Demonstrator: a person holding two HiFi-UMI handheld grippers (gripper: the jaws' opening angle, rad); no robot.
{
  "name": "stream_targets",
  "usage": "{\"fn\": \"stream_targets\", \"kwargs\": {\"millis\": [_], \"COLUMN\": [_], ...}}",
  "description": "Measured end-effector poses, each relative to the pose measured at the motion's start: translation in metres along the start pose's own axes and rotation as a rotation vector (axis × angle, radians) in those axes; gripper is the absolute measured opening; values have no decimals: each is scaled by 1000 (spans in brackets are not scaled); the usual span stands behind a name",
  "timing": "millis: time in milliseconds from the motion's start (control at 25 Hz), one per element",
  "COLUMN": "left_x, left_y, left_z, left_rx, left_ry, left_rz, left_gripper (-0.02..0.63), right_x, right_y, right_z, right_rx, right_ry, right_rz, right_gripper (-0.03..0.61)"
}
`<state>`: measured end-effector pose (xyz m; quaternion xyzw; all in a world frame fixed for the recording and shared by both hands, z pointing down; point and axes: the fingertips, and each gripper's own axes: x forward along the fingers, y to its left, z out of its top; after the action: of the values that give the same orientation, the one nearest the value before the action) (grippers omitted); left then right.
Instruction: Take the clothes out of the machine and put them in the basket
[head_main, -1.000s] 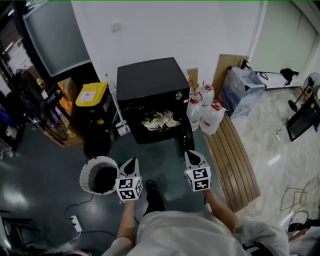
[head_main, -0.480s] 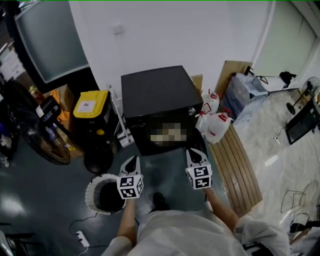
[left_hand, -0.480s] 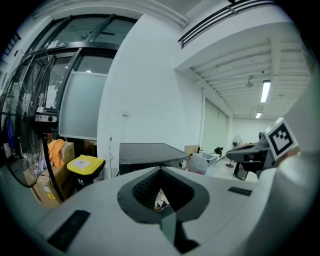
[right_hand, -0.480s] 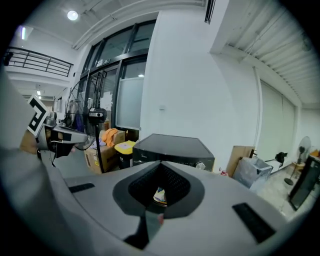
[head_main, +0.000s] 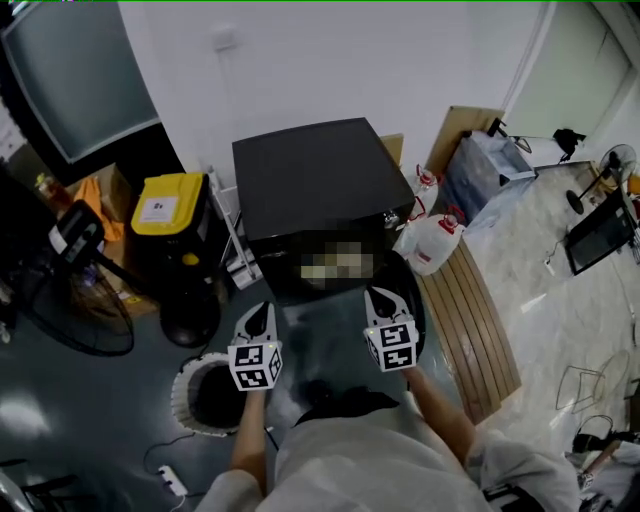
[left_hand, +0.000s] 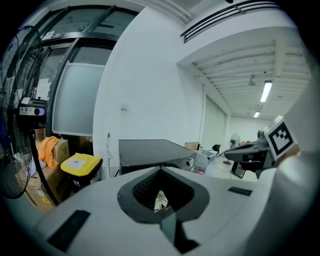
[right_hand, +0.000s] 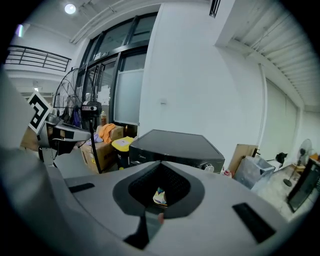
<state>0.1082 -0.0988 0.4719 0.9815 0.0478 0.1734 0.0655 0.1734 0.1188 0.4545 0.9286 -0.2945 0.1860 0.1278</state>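
Observation:
The black machine (head_main: 310, 185) stands against the white wall, its front opening covered by a blurred patch in the head view. Light, colourful clothes (right_hand: 159, 195) lie inside it, glimpsed through the notch between my right gripper's jaws, and the clothes (left_hand: 160, 199) show the same way in the left gripper view. Both grippers hover side by side just in front of the opening. The left gripper (head_main: 257, 313) and the right gripper (head_main: 380, 298) are shut and hold nothing. The round white basket (head_main: 181, 389) sits on the floor below and left of the left gripper.
A yellow-lidded black bin (head_main: 168, 203) stands left of the machine. White jugs (head_main: 432, 245) and a wooden slatted board (head_main: 470, 320) are on its right. A floor fan (head_main: 70, 300) is at far left. A power strip (head_main: 172, 482) with a cable lies near the basket.
Both grippers have moved forward together toward the machine's opening. The machine now looks nearer, and the basket has slid back to beside the left gripper.

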Motion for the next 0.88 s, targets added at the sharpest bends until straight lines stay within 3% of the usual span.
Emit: {"fn": "stream_targets", "kwargs": {"millis": [480,880], "left_x": [53,129], "left_y": [24,19], "left_z": [-32,-103], "left_rx": [-29,-42], "left_ry": [66,123], "left_rz": [30,43], "left_gripper": [18,18], "right_x": [85,157], "right_y": [-22,-54], "right_z": [-54,-138], "right_rx": [19,10], "right_ry": [107,160], "right_rz": [19,39], "right_gripper": [21,21]}}
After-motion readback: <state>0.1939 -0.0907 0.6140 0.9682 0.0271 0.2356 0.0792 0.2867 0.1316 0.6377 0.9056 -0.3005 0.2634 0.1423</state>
